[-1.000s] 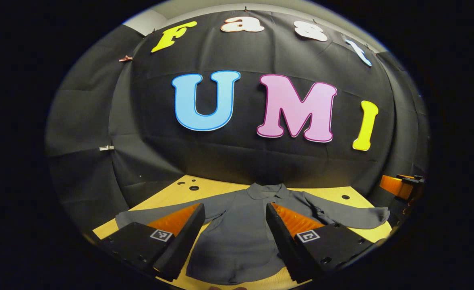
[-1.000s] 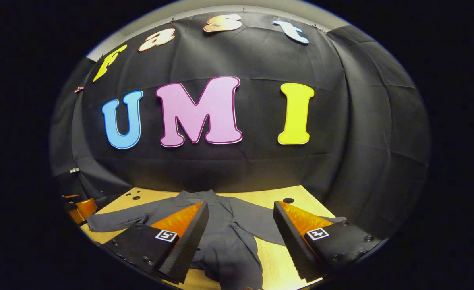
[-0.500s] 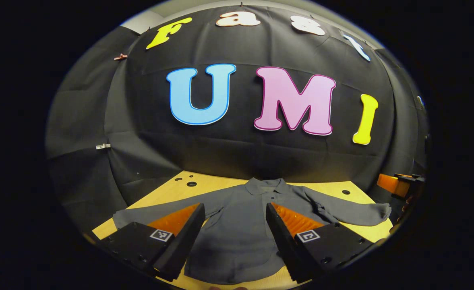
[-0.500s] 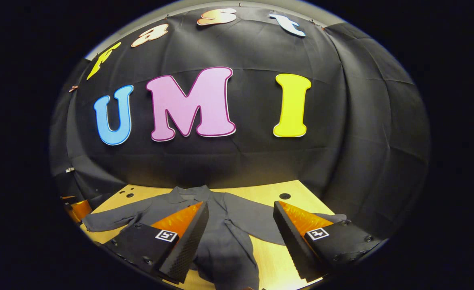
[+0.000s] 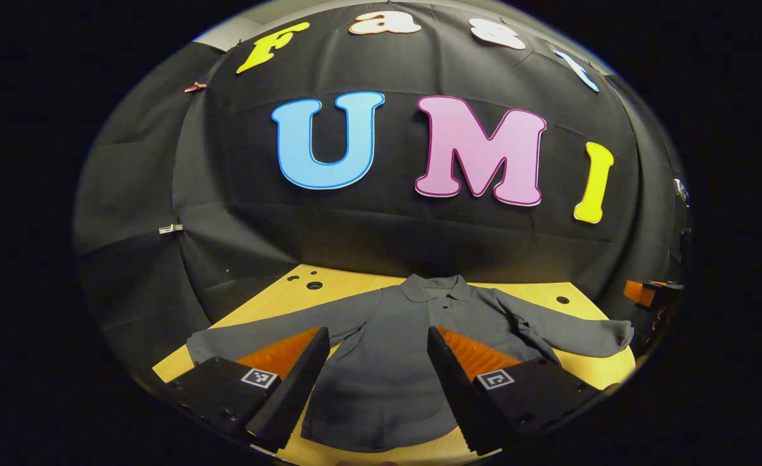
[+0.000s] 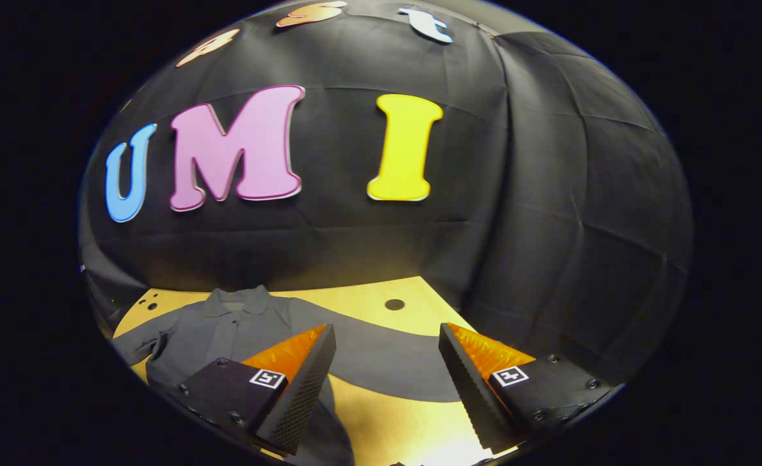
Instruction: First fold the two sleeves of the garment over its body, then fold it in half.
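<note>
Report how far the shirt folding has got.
Done: nothing yet. The grey shirt lies flat on the wooden table, both sleeves spread out.
In hand: the left gripper and right gripper hover open, holding nothing; the right one faces the right sleeve.
Left: both sleeve folds, then the half fold.

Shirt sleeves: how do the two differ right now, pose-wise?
The left sleeve lies fairly smooth, its cuff near the table edge; the right sleeve is wrinkled near the shoulder. In the right gripper view, the right sleeve runs between the open right gripper fingers. Both lie spread out, unfolded.
</note>
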{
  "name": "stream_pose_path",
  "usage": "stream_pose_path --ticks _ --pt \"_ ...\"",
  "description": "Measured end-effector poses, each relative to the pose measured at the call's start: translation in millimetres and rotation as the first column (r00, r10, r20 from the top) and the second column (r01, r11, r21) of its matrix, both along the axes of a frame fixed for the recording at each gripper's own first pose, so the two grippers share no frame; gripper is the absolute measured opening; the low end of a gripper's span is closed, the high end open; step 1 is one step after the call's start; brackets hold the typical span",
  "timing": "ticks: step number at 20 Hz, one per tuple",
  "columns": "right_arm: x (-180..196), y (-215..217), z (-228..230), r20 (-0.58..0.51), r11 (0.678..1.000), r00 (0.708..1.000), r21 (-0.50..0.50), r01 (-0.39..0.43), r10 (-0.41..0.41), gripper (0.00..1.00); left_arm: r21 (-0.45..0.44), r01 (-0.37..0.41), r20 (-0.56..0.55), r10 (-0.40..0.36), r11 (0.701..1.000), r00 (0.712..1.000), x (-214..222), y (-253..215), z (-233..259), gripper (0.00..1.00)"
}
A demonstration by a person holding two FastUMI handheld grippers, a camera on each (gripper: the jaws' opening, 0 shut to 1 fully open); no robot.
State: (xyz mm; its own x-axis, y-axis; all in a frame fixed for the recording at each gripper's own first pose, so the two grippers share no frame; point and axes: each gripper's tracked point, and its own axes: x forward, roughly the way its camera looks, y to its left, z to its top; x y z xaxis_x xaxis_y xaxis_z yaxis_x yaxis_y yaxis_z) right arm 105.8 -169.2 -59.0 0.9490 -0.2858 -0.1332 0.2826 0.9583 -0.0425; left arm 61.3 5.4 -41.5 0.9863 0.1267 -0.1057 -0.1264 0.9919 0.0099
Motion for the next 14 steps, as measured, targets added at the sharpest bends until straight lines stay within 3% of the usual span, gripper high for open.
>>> stream_pose_path --ticks 7,14 --pt "2.6 -83.7 -26.6 -0.060 0.983 0.982 0.038 0.179 -0.177 0.99 -0.020 -0.015 -0.056 0.013 1.000 0.998 0.3 2.8 -14.1 0.96" --pt "13.1 -138.4 -62.7 -0.132 0.960 0.953 0.033 0.278 -0.272 1.00 0.006 -0.014 -0.097 0.014 1.000 0.995 1.8 7.3 -21.9 0.96"
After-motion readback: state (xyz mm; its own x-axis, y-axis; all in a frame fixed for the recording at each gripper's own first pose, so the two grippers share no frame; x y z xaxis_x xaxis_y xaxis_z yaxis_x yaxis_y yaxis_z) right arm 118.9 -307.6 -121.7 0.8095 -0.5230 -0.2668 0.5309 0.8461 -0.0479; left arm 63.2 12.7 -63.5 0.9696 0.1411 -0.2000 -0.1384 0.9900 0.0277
